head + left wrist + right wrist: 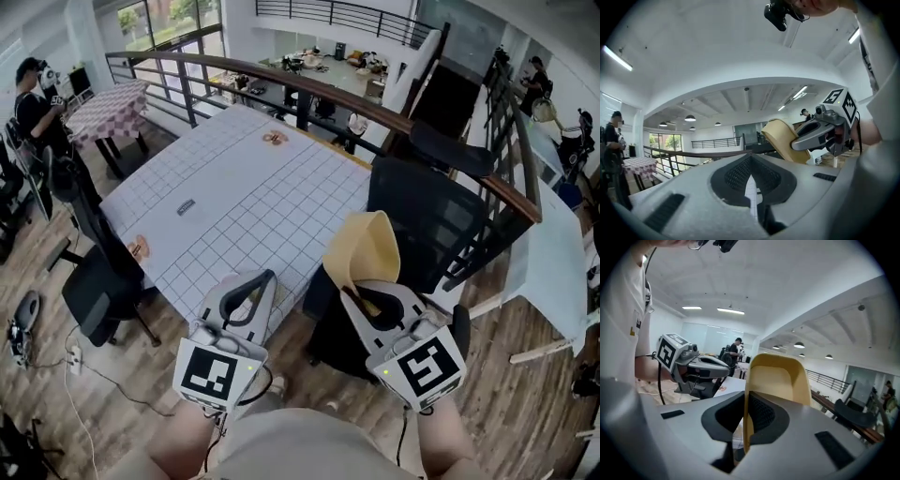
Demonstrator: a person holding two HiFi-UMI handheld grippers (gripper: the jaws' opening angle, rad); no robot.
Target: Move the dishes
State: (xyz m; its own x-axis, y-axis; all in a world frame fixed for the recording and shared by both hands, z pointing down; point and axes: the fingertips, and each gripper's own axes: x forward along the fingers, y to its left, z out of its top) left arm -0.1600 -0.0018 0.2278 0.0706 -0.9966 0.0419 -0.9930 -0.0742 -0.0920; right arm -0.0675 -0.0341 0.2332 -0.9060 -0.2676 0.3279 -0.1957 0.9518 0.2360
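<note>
The big table (244,202) with its checked cloth lies ahead of you, and the black chair (427,220) stands at its right edge. The yellow dish (364,248) is up in the air off that edge, in front of the chair as you look down. Your right tongs (353,292) are clenched on its rim, and your left tongs (265,277) are closed on nothing. By my reckoning you're midway: this dish is lifted but not yet set down, and the far brownish piece (274,138) and near brownish piece (139,247) on the cloth are too small to call dishes.
</note>
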